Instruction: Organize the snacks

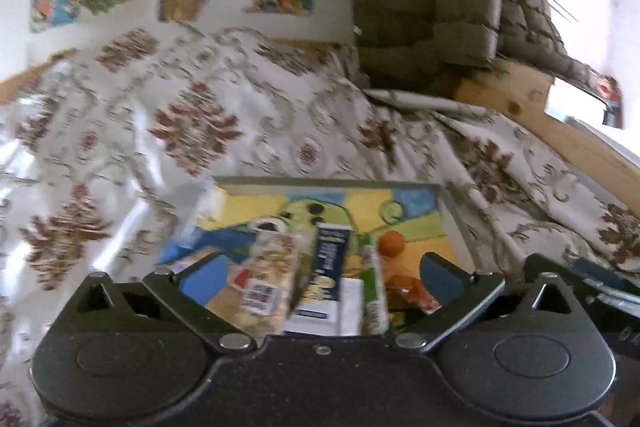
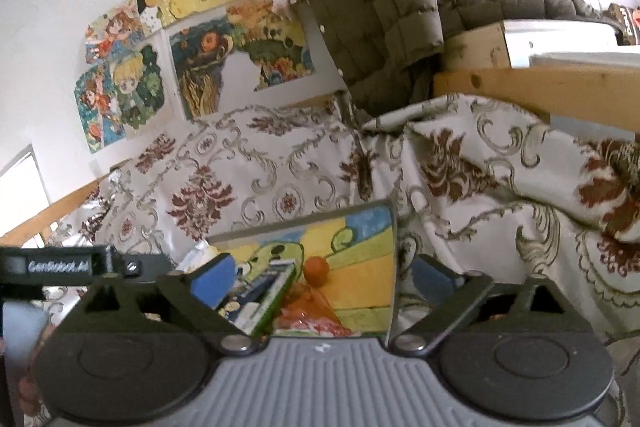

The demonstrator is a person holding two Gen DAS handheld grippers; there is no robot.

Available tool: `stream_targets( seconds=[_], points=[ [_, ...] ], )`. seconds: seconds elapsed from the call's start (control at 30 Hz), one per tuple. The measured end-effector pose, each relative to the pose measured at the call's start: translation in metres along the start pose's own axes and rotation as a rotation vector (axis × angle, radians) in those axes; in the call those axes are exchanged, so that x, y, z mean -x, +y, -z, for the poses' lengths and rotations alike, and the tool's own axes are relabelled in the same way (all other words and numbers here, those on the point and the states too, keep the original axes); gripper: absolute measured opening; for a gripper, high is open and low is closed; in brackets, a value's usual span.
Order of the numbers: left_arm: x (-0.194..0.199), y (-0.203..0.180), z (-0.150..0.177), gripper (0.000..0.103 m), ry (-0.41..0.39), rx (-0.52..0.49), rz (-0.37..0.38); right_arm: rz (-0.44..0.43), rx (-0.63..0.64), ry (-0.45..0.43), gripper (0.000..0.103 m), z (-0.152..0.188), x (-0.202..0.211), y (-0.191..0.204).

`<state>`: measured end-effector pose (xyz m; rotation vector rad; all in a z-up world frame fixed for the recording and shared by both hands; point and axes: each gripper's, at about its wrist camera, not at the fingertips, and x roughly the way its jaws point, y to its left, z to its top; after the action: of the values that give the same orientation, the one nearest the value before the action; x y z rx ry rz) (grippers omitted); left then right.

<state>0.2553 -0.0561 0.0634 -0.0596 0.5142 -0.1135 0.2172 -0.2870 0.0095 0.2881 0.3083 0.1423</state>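
We are holding the left gripper point(image 1: 320, 269) with its fingers spread wide and gripping nothing, above the near end of the painted tray point(image 1: 452, 223). The snack packets point(image 1: 332, 275) are lying together at that near end, the small orange ball point(image 1: 390, 243) just beyond them. We are keeping the right gripper point(image 2: 322, 277) equally wide and unloaded, over the tray's right edge.
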Motion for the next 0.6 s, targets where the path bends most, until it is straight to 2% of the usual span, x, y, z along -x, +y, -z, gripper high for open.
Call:
stream_targets(
  seconds=[0.1,0.27,0.4,0.6],
  points=[
    [0.019,0.004,0.008,0.102,-0.032,0.045,-0.065,0.016,0.004,-0.022,0.103,-0.003,0.007,0.006],
    [0.053,0.016,0.024,0.102,-0.090,0.115,-0.120,0.027,0.019,-0.044,0.103,-0.006,0.023,0.018],
    [0.078,0.022,0.036,0.102,-0.090,0.159,-0.139,-0.001,0.026,-0.054,0.103,-0.006,0.043,0.030],
    [0.122,0.024,0.055,0.102,-0.139,0.178,-0.143,-0.023,0.049,-0.074,0.103,-0.005,0.075,0.053]
  ],
)
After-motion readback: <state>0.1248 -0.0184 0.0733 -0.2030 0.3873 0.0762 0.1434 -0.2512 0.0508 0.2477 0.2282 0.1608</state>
